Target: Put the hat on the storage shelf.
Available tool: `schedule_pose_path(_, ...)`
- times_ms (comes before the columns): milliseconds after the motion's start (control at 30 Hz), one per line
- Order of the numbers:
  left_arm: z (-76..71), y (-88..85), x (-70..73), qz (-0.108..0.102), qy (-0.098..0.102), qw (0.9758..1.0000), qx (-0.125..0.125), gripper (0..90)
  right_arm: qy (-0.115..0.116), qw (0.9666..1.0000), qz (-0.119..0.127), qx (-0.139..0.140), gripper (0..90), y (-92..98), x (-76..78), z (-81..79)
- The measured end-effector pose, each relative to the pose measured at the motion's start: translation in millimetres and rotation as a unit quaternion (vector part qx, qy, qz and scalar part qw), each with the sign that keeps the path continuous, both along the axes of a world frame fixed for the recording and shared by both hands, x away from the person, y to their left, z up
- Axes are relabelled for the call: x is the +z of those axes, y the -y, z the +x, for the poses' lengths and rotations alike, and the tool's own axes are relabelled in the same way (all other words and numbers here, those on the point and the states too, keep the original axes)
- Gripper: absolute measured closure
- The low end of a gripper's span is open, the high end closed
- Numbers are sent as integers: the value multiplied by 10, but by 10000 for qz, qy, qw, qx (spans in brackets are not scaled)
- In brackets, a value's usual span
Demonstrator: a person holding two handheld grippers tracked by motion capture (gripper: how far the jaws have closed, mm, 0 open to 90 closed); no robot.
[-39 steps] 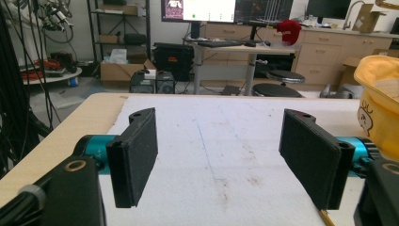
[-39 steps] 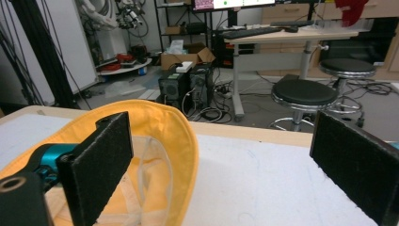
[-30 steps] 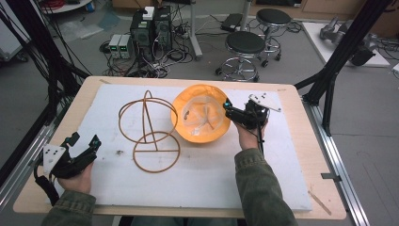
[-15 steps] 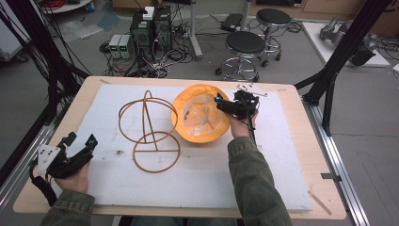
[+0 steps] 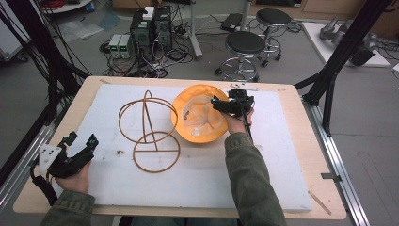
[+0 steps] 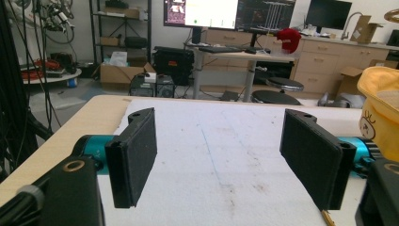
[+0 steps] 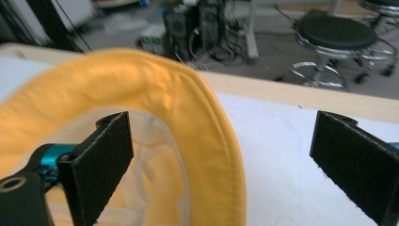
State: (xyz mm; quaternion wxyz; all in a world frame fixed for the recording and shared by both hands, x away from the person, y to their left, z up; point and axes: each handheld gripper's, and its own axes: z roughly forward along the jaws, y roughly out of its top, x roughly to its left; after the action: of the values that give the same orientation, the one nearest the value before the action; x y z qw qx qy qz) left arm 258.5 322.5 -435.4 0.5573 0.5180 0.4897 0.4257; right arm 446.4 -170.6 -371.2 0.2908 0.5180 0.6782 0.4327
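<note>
- Both pairs of jaws are spread wide. The right gripper (image 7: 221,160) has its jaws straddling the brim of the yellow hat (image 7: 179,117): one pad is inside over the pale lining, the other is outside over the white mat (image 7: 282,141). Neither pad touches the fabric.
- From the high view, the right gripper (image 5: 221,104) sits at the hat's right edge, held in the person's right hand (image 5: 237,123), with a green sleeve (image 5: 249,183) behind it.
- Jaws of the left gripper (image 6: 219,157) frame nothing but bare mat (image 6: 216,141). In the high view the left gripper (image 5: 81,140) rests low at the mat's near-left corner, well apart from everything else.
- The yellow hat (image 5: 200,113) lies upside down on the mat (image 5: 197,174), near the far middle, its lining facing up.
- A small cartoon face is printed on the hat's outer side (image 6: 376,117), visible in the left gripper view. I can read no wording on it.
- A brown wire frame (image 5: 148,132) made of hoops stands just to the left of the hat; whether it touches the hat I cannot tell.
- The mat covers a wooden table (image 5: 320,141).
- Two stools (image 5: 244,44) and computer boxes (image 5: 150,28) stand on the floor beyond. Any labels on them are too small to read.
- Monitors (image 6: 202,12) glow in the left gripper view, their text illegible.
</note>
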Motion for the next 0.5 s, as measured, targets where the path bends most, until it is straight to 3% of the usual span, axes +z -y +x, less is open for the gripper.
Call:
schedule_pose_path(200,3,-1,-1,-6,-4,10000,-6,280,-232,9997,-112,-34,54,-22,-56,48)
schedule_pose_path(300,5,0,-1,-18,5,10000,-47,280,-411,9991,-50,77,112,-23,-80,59)
schedule_pose_path(400,4,5,2,1,9,10000,-73,280,-392,9989,-207,120,153,-42,-82,56)
schedule_pose_path(500,4,6,3,14,3,10000,-75,280,-424,9989,-198,73,168,-58,-91,55)
